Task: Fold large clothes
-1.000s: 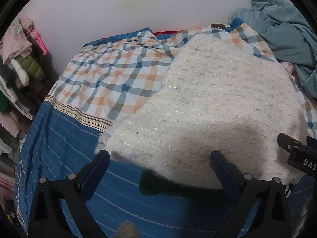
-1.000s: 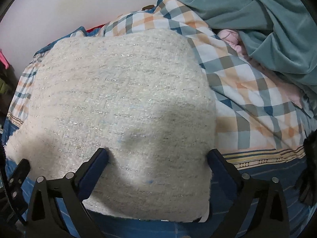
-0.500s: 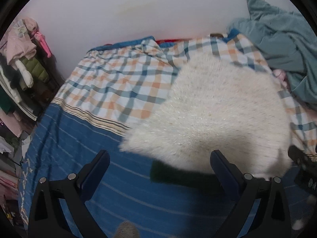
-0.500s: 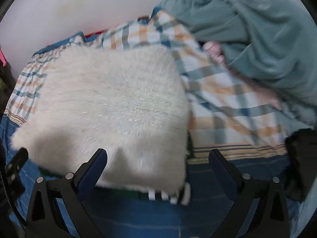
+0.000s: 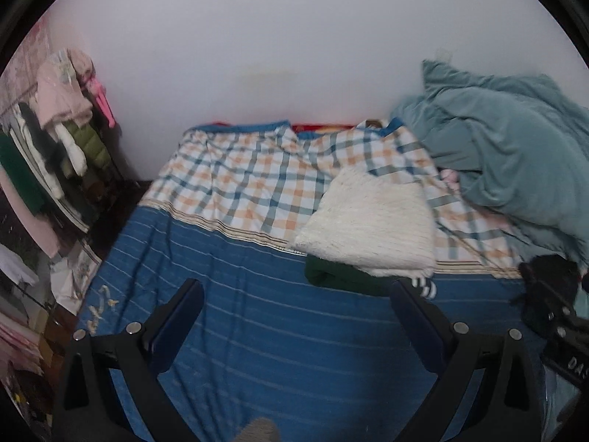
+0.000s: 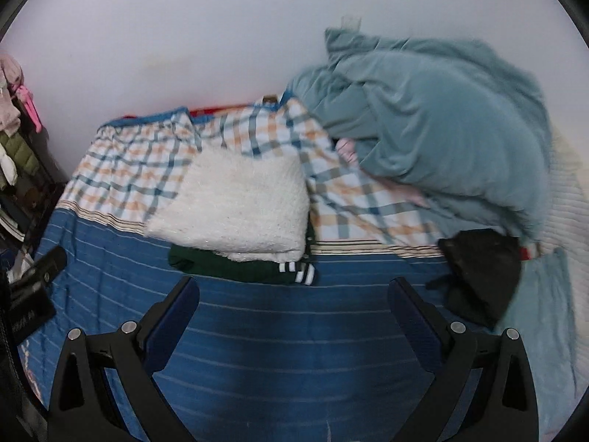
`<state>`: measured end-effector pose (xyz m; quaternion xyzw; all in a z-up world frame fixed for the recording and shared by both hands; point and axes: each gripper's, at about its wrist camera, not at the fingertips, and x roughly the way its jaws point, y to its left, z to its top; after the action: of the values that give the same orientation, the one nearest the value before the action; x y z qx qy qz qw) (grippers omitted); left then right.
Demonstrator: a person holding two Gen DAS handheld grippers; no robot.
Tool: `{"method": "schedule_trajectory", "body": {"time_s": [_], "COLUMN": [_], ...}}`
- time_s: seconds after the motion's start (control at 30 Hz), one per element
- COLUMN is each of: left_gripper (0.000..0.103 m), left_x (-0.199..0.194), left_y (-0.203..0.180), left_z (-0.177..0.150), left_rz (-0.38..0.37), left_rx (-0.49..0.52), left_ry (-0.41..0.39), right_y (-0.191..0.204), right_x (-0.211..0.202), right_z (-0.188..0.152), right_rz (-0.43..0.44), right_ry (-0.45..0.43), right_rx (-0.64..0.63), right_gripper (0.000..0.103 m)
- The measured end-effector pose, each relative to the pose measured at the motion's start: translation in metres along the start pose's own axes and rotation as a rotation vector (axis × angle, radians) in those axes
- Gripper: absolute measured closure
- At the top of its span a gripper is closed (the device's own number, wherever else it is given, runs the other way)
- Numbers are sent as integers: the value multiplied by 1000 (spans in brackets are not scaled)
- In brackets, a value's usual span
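Note:
A folded white fuzzy sweater [image 5: 371,228] [image 6: 235,206] lies on the bed, on top of a folded dark green garment [image 5: 342,278] [image 6: 235,267] with black-and-white striped cuffs. My left gripper [image 5: 298,294] is open and empty, held back above the blue striped bedspread [image 5: 257,331], well short of the stack. My right gripper [image 6: 294,293] is open and empty too, just in front of the stack. The right gripper's body shows at the right edge of the left wrist view.
A plaid sheet [image 5: 257,176] covers the far half of the bed by the white wall. A teal blanket heap [image 6: 441,140] sits at the right. A black garment [image 6: 482,272] lies right of the stack. Hanging clothes [image 5: 55,140] crowd the left.
Both grippers have pulled back and up from the white sweater, which looked close and large before and now lies small and folded on the green garment.

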<state>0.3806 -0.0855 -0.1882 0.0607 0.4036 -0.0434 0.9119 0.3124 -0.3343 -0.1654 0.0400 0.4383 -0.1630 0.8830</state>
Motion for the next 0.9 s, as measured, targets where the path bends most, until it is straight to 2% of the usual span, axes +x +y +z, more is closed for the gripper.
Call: {"method": "schedule_trajectory", "body": {"time_s": [0.17,0.37,0.53,0.73,0.9], "left_gripper": [0,0,0,0,0], "left_x": [-88,-159,-206,-238,-256], "left_y": [8,7,9,5,6], "left_z": [-9,-17,-22,-29,-35], "left_rz": [-18,-33,-25,-17,-20], "left_rx": [-5,-16,-21,4,-10], "left_ry": [-8,-37,-90,-120,-147], "right_y": [-9,-23,-42,-53,-57], "right_x": [-107,-214,-282,-332,-356], "right_z": [-12,-28,-43,-55,-61], "right_rz": [-3,19,25,45,46], "right_ry": [-35,-89,-123,-166,-192], "right_rx": [-7,-50,-42,-41,-39], "right_gripper": [0,0,0,0,0]}}
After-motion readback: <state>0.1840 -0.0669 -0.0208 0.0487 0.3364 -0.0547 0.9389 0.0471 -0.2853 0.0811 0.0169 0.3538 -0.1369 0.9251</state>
